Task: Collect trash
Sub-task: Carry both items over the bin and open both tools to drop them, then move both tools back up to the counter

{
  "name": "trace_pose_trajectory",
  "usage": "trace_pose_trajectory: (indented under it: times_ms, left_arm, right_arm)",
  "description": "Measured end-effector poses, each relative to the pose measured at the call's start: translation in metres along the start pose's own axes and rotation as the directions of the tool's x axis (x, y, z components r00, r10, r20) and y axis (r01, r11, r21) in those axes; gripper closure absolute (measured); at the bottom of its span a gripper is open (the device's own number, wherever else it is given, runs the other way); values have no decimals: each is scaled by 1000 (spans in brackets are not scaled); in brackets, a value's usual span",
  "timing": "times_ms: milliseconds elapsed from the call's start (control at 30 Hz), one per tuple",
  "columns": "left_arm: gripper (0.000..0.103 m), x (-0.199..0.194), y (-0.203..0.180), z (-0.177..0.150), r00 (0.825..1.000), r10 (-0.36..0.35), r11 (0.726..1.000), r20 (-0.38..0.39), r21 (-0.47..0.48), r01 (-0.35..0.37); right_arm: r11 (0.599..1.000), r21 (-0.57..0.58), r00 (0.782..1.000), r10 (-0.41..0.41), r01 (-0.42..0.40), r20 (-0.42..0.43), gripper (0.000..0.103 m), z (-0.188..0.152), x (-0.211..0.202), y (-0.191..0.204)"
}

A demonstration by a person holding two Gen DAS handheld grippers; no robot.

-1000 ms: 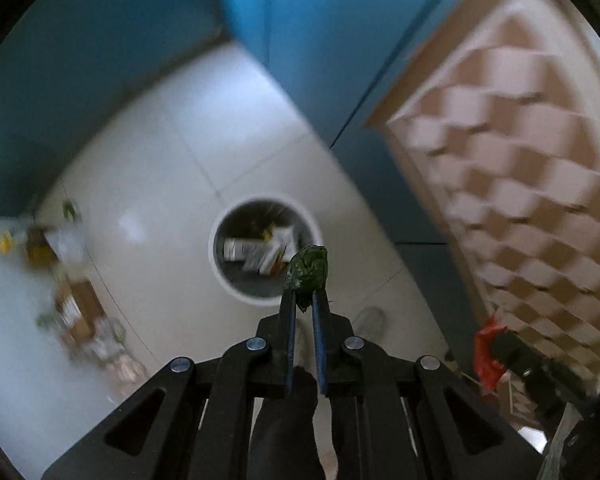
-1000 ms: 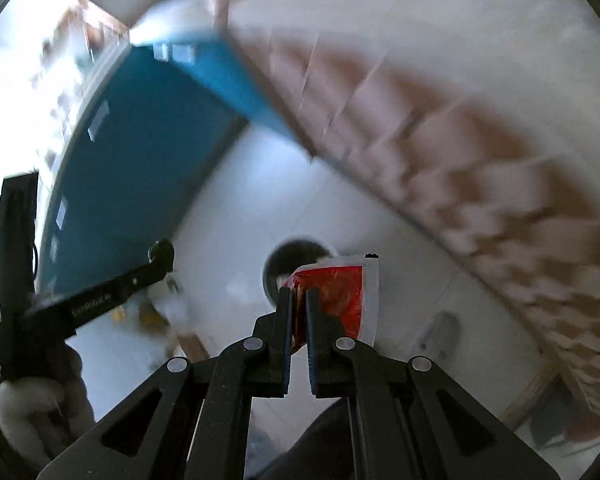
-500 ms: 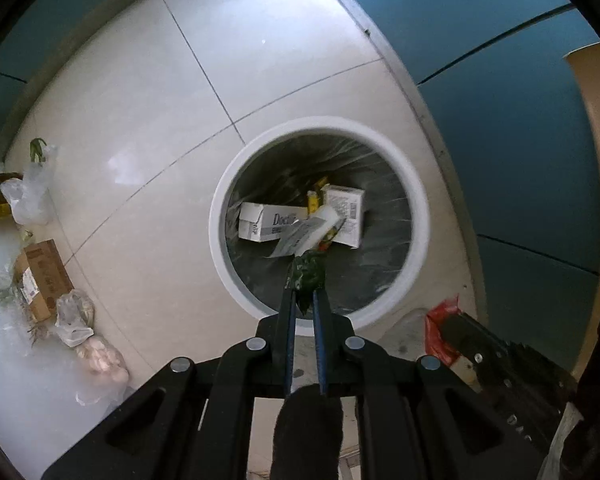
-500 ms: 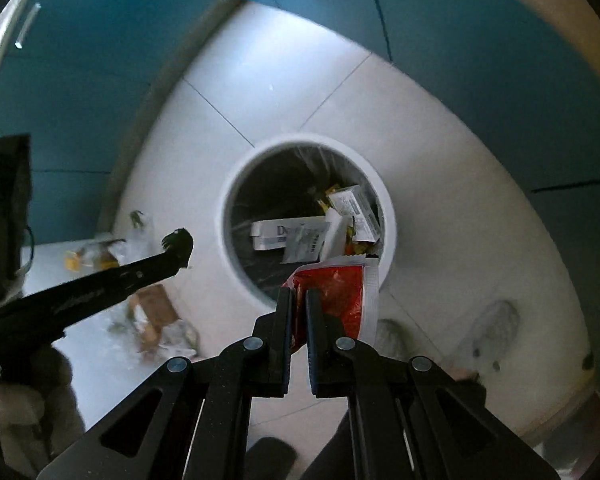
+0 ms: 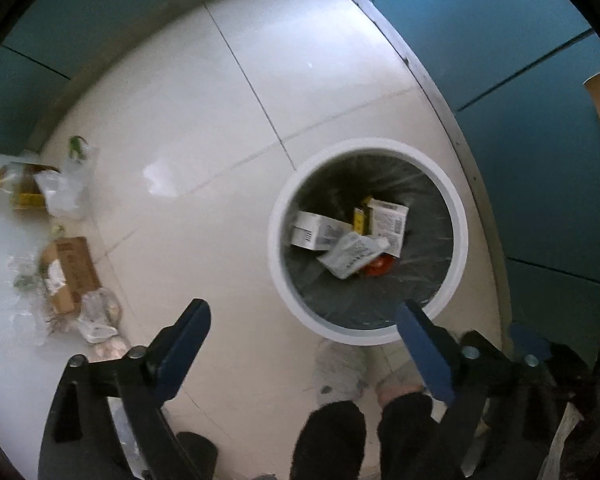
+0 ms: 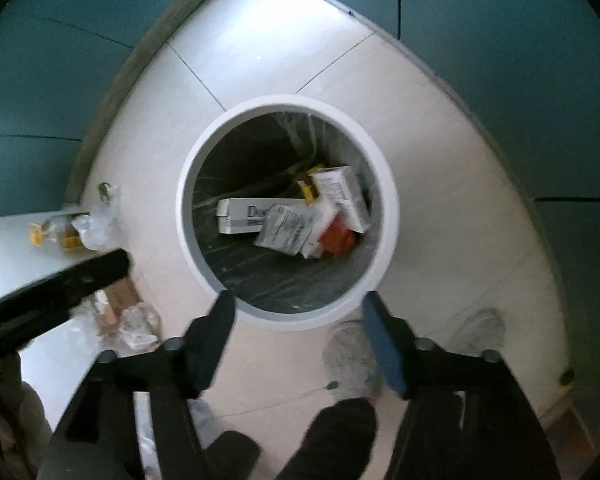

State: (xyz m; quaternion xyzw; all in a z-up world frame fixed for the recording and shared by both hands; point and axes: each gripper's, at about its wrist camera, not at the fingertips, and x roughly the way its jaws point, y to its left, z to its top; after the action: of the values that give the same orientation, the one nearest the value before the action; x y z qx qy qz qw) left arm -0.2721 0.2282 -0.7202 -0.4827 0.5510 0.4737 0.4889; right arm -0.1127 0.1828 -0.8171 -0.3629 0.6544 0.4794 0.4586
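A round bin with a white rim (image 5: pixel 277 248) (image 6: pixel 288 101) and a dark liner stands on the pale tiled floor. It holds white boxes (image 6: pixel 252 216), a silver pouch (image 5: pixel 350 256), a yellow item and a red wrapper (image 6: pixel 337 239) (image 5: pixel 379 266). My left gripper (image 5: pixel 302 306) hangs over the bin's near left rim, its jaws opening wide with nothing between them. My right gripper (image 6: pixel 298 300) hovers above the bin's near rim, its jaws also opening and empty. The green scrap does not show anywhere.
At the left lies more trash: a cardboard box (image 5: pixel 72 272), clear plastic bags (image 5: pixel 58 192) and a bottle with a yellow label (image 6: pixel 54 234). A person's grey shoes (image 6: pixel 352 356) stand just before the bin. Teal walls close in behind and to the right.
Both grippers came down closer over the bin and their jaws spread apart. The green scrap left the left jaws and the red wrapper left the right jaws; the wrapper now lies in the bin.
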Motion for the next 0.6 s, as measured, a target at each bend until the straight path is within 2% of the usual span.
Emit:
trace_pose_trajectory:
  times_ms: [67,100,167,267,600]
  left_arm:
    - [0,-15,1,-5,999,37,999,32,8,-37]
    - [0,-26,2,-8,997,49,999,51,8,-50]
    - [0,-40,3,-14,994,77,997,73,13,-78]
    - [0,-67,4,-26,992,80,997,101,11,-82]
    - [0,-179,-1,-70,983,96,995,159,26,-101]
  right_arm:
    - [1000,-10,1000,-27,27,8,4,-3,-12,-1]
    - [999,-15,999,-44,44,19,1,-4,-19,0]
    - [995,-32,995,-90,92,43,0,-8,-35,1]
    - [990,-39,989,-130,133,70,0,-14,-61,3]
    - [984,-84,980,-143,156,137,0,-46,-182,29]
